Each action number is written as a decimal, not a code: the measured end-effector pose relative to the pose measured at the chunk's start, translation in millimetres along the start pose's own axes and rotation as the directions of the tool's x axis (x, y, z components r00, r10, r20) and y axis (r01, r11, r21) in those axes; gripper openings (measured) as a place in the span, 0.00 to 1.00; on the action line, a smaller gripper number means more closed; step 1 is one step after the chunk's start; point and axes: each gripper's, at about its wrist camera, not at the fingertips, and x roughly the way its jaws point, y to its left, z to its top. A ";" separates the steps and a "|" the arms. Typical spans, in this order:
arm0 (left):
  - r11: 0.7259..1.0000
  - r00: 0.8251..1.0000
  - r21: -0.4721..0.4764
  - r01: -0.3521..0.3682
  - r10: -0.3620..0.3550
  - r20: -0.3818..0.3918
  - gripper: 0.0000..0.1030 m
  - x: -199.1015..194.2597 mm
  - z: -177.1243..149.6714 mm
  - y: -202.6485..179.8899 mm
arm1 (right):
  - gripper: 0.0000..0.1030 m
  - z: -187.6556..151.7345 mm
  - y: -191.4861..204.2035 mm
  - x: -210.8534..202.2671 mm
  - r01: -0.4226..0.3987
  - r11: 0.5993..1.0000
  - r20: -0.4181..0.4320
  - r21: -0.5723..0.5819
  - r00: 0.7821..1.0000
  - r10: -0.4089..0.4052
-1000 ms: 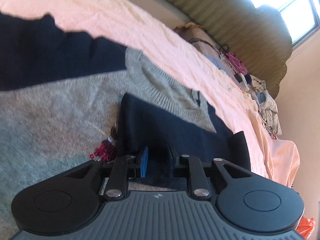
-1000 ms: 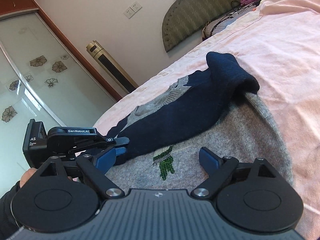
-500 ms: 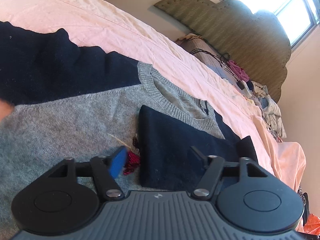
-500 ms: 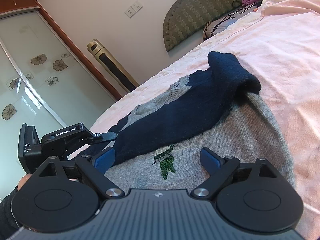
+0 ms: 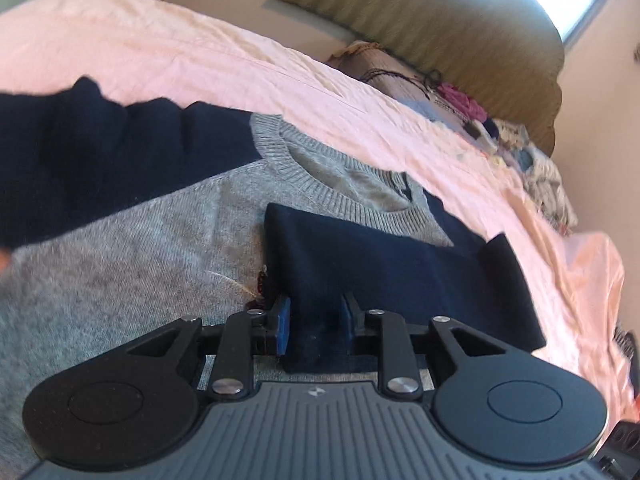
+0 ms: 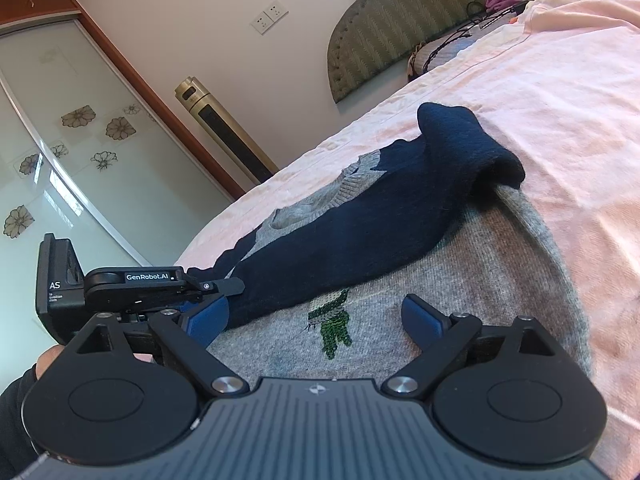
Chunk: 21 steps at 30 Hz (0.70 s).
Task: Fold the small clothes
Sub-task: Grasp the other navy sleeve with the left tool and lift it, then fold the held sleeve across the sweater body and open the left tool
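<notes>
On the pink bedsheet (image 5: 200,48) lies a grey sweater (image 5: 132,248) with navy sleeves, front up. In the left wrist view, the left gripper (image 5: 316,320) has the cuff end of one navy sleeve (image 5: 380,264) between its blue pads, and its jaws are closing on the cloth; the pads look close to the fabric but I cannot tell that they press it yet. The sleeve lies folded across the chest, just below the ribbed collar (image 5: 320,184). To do this step well, I judge the jaws should pinch only the sleeve layer, not the grey body beneath, and the cuff should be laid flat and straight across the chest. No writing is readable here.

In the right wrist view, the right gripper (image 6: 320,312) hangs over the grey front with its jaws spread wide and nothing between them; a green sequin motif (image 6: 332,324) sits in the gap. The left gripper's body at the left edge bears "GenRobot.AI" (image 6: 148,277), and the block behind it shows "AS".
</notes>
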 end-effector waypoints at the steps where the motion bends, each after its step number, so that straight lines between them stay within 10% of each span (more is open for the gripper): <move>1: 0.999 1.000 -0.031 0.020 -0.020 -0.001 0.25 -0.1 0.8 3.6 | 0.90 -0.1 0.0 0.1 0.000 1.000 0.000 0.000 1.000 0.000; 9: 0.988 0.995 -0.122 0.090 -0.095 -0.033 0.29 6.7 8.4 13.2 | 0.90 0.4 0.1 -0.2 -0.003 1.000 -0.001 0.000 1.000 0.003; 11: 0.995 0.999 -0.085 0.046 -0.047 -0.013 0.03 4.3 6.7 7.8 | 0.90 0.3 0.1 0.0 -0.003 1.000 -0.001 0.000 1.000 0.003; 21: 0.977 0.973 0.113 -0.183 0.163 0.162 0.02 -54.1 7.0 4.5 | 0.91 0.2 -0.5 0.7 -0.004 1.000 -0.001 -0.001 1.000 0.004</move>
